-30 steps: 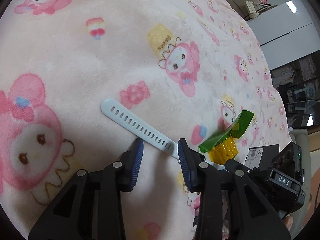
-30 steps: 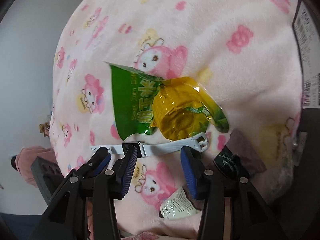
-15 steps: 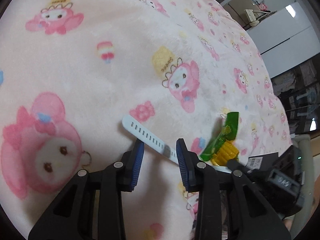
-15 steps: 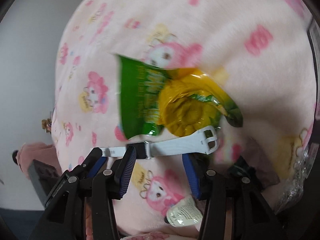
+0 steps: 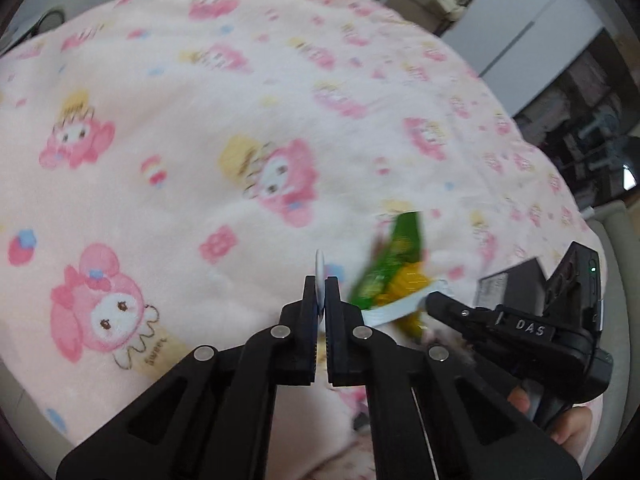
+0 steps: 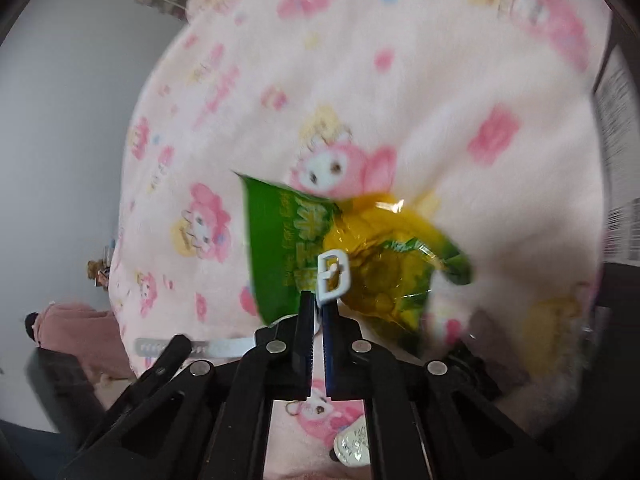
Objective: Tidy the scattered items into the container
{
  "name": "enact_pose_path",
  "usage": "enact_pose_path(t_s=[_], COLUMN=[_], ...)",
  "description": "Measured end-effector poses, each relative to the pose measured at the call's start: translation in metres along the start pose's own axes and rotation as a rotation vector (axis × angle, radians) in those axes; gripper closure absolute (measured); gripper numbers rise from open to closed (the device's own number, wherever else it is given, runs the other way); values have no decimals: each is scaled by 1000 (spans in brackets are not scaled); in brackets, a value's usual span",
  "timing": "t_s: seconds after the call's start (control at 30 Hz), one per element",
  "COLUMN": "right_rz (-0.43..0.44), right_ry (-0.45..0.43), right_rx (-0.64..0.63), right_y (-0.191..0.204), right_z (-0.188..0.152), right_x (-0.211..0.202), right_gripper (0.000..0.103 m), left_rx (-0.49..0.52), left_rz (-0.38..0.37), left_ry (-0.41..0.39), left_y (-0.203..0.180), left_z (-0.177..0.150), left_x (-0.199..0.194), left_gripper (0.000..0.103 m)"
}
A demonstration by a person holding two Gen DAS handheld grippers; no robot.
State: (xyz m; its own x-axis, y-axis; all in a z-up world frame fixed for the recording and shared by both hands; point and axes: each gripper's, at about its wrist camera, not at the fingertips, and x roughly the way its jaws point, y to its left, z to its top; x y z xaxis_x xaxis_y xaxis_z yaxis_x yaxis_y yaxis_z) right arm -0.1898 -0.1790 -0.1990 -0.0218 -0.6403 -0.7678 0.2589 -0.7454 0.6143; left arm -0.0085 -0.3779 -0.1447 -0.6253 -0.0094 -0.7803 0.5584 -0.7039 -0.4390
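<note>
Left wrist view first: the left gripper is clenched on the holed end of a white watch strap, whose rounded tip sticks up edge-on between the 2 blue pads. The strap is off the pink cartoon-print blanket here and runs rightward as a pale band to the other tool. That other tool, the right gripper, shows at the right of this view with only its dark tip visible, meeting the strap beside a green and yellow snack packet. A hand wraps the black handle at the lower right. A dark box with a white label sits behind that tool; whether this is the container I cannot tell.

Right wrist view: the right gripper is clamped on the buckle end of the watch strap, and the white buckle stands upright just above the closed pads. Behind it the snack packet lies crumpled on the blanket, green half to the left, yellow half to the right. The strap's far end stretches leftward to the left gripper, seen only as a black finger at the lower left. A small white sachet lies on the blanket under the tool's frame. At the far left, a pink cloth heap sits by a grey wall.
</note>
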Motion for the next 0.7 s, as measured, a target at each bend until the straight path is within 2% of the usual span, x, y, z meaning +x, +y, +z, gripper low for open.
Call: enact_pose_path(t_s=[0.1, 0.2, 0.33, 0.57, 0.7], right_rz=[37, 60, 52, -25, -67], right_ry=[-66, -145, -251, -371, -444], right_rx=[-32, -53, -79, -52, 41], right_y=[10, 12, -5, -69, -132], right_z=[-6, -12, -19, -55, -81], right_x=[-37, -80, -148, -238, -288], right_gripper=[101, 101, 101, 101, 101], left_rx=[56, 122, 240, 396, 447], left_rz=[-56, -129, -205, -366, -443], left_ry=[-21, -9, 13, 103, 225], left_y=[-26, -59, -117, -225, -290], left_z=[4, 2, -14, -58, -86], left_x=[-24, -40, -46, -34, -4], left_gripper=[102, 102, 102, 102, 102])
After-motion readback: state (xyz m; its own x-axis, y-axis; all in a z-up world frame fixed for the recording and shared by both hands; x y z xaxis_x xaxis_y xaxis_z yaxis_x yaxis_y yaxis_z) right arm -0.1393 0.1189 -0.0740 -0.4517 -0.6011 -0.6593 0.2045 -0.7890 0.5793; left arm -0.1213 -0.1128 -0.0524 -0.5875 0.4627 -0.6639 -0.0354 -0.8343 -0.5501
